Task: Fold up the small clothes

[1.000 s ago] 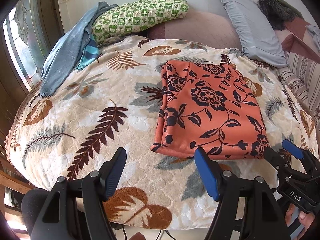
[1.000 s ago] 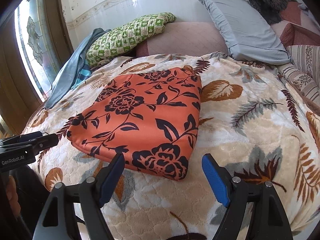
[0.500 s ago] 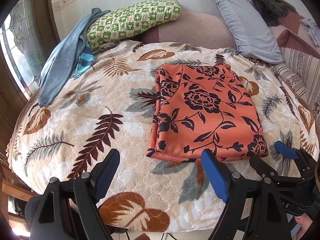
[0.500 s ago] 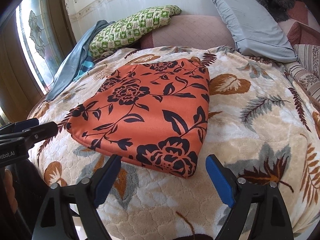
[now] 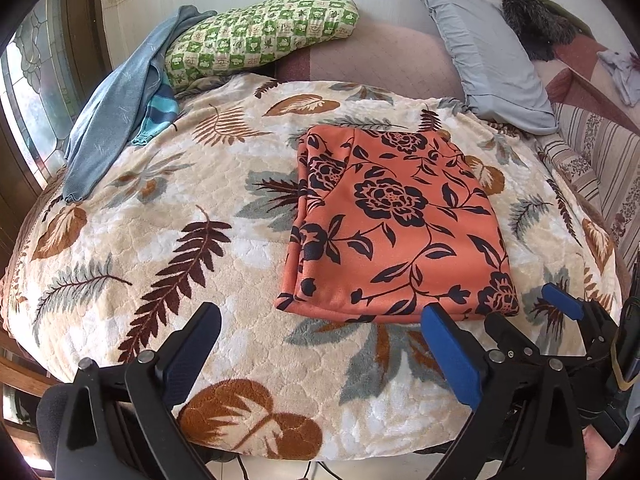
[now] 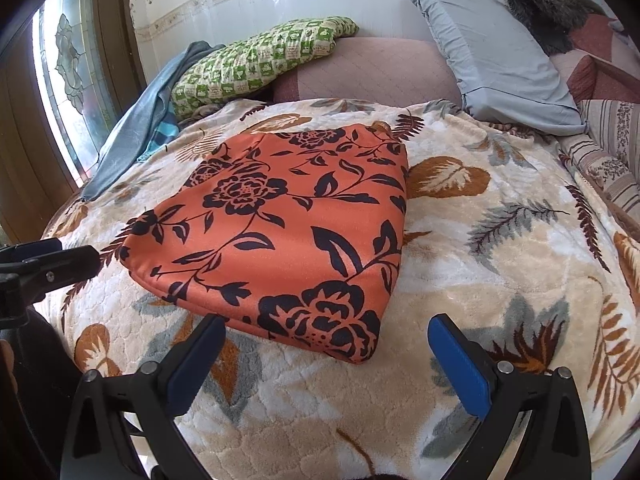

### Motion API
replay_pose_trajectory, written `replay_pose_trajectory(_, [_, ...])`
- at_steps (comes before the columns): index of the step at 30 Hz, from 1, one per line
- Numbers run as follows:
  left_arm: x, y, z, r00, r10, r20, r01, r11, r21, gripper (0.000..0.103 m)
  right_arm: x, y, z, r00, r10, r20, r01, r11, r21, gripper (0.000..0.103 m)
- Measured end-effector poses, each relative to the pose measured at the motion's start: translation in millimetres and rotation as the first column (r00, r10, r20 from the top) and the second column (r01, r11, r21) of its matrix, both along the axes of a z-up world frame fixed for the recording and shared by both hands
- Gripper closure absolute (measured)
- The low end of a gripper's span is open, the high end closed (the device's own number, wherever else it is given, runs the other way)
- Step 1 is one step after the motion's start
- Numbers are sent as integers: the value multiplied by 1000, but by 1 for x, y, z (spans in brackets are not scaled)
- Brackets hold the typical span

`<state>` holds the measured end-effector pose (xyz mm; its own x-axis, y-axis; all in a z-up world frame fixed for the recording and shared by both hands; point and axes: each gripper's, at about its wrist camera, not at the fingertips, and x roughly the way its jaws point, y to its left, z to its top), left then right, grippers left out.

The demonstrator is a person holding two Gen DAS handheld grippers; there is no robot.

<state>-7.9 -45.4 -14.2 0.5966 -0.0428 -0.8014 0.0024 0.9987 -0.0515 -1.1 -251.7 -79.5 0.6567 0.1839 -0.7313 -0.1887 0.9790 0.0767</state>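
1. The orange floral garment point(image 5: 394, 224) lies folded into a flat rectangle on the leaf-patterned blanket point(image 5: 192, 208) of the bed, toward the near edge.
2. The left tongs point(image 5: 320, 344) stand wide with nothing between them, having just been opening; the near fold edge lies just beyond their right pad.
3. The right tongs point(image 6: 326, 350) likewise have just been opening and stand wide and empty, short of the garment's near corner.
4. Judgement: the fold appears complete. Any further fold calls for gripping both near corners together, all layers caught, and lifting evenly to keep the edges aligned.
5. Containers: none is visible. A blue garment point(image 5: 116, 120) hangs over the far-left edge of the bed, beside a green checked pillow point(image 5: 256, 40).
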Motion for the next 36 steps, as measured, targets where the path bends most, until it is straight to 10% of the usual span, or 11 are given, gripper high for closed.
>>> replay_pose_trajectory(36, [7,-10,17,998,-62,22,63,998,-30,0,7,11,8,1000,-9,-6,9,999,-45,1])
